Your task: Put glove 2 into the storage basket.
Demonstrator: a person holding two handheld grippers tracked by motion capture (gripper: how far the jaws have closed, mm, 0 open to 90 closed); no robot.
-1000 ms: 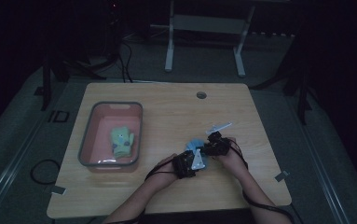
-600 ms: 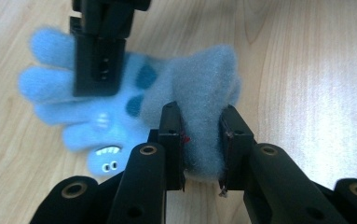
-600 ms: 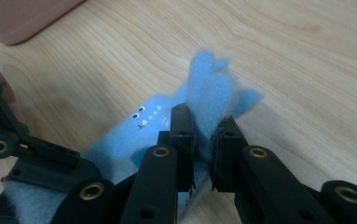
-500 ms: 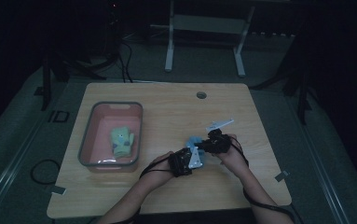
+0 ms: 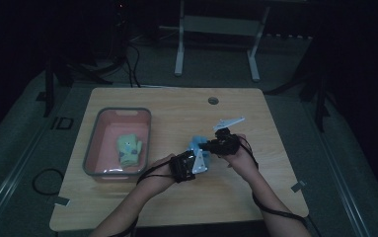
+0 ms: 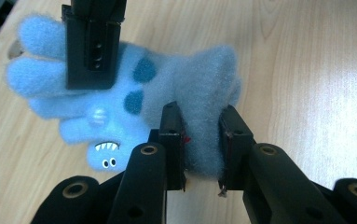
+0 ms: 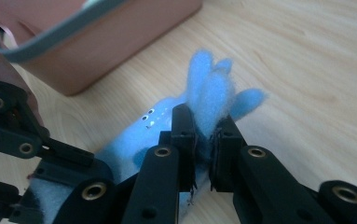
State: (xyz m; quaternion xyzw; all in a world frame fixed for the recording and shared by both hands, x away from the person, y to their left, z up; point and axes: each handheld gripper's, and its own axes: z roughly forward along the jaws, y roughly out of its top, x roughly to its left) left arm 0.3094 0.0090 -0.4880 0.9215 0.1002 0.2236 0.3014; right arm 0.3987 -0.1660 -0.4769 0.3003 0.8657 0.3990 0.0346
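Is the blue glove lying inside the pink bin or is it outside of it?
Outside. The blue glove is held over the table between the left gripper and right gripper, beside the pink bin.

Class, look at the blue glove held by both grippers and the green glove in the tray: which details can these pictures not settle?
- Blue glove, high view: dim, small, mostly covered by the left gripper and right gripper; shape unreadable.
- Its cuff, left gripper view: pinched between the pads, the opening hidden.
- Its fingertips, right gripper view: bunched and blurred.
- Green glove, high view: markings too small.
- Tray, right gripper view: cut off by the top edge.
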